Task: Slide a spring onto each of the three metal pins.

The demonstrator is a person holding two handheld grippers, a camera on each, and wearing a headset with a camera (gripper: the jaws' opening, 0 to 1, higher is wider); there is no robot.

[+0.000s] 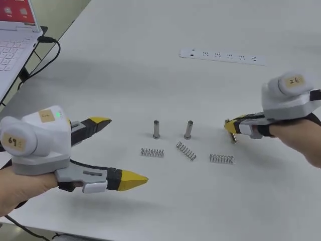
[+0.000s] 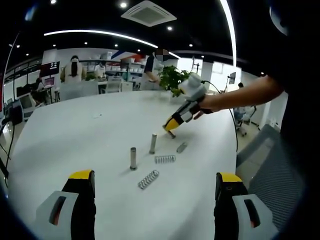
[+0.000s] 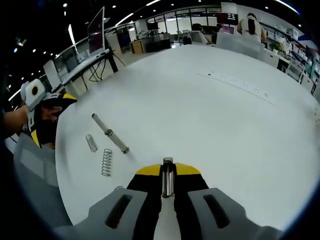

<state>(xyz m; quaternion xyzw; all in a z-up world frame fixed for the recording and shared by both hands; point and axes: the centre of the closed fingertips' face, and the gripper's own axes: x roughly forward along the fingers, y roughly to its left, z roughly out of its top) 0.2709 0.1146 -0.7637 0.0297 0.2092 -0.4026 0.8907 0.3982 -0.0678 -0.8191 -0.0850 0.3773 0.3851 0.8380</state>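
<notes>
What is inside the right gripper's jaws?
A short grey metal pin, clamped by the right gripper between its yellow tips. The pin's front end pokes out bare. Its rear end is covered by the jaws.

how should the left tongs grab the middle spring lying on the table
Pinch the middle spring at mid-length, across its coils, coming from above. It lies flat and diagonal on the table, so turn the left tongs crosswise to it.

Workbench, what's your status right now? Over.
Left claw open, hovering. Right claw shut on one pin. Two other pins standing, three springs lying loose on table, none fitted. Power strip far back, out of the way.
</notes>
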